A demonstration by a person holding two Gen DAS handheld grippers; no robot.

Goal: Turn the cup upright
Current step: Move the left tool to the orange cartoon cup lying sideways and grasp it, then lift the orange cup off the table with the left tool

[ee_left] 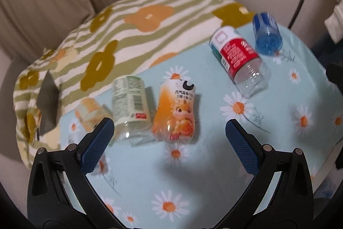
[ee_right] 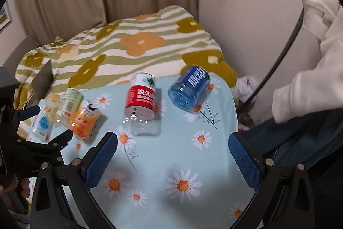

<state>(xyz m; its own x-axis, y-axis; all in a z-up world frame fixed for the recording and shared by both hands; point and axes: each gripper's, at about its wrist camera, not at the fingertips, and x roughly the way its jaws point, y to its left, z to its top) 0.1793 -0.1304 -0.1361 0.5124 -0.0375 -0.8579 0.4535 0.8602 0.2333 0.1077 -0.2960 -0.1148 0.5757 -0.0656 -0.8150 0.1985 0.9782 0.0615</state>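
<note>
So there are 5 cut-bottle cups on the daisy-print cloth (ee_left: 214,175), and the blue cup (ee_right: 189,87) looks like the odd one out. It sits right of centre in the right wrist view, tipped over, long axis slanting from upper right down to lower left, clear end toward the lower left. In the left wrist view it's at the upper right (ee_left: 267,33) and pretty blurred.

The red-label cup (ee_right: 142,103) stands just left of it in the right wrist view, clear end toward the camera. The orange cup (ee_left: 175,112), green-label cup (ee_left: 130,106) and a pale cup (ee_left: 89,114) bunch together at centre-left in the left view; the pale one is partly behind a finger and hard to read.

Left gripper (ee_left: 169,134) is spread wide, holding nothing. Right gripper (ee_right: 173,151) same, wide and empty, hovering over the cloth. A striped flower blanket (ee_right: 133,44) fills the background.
</note>
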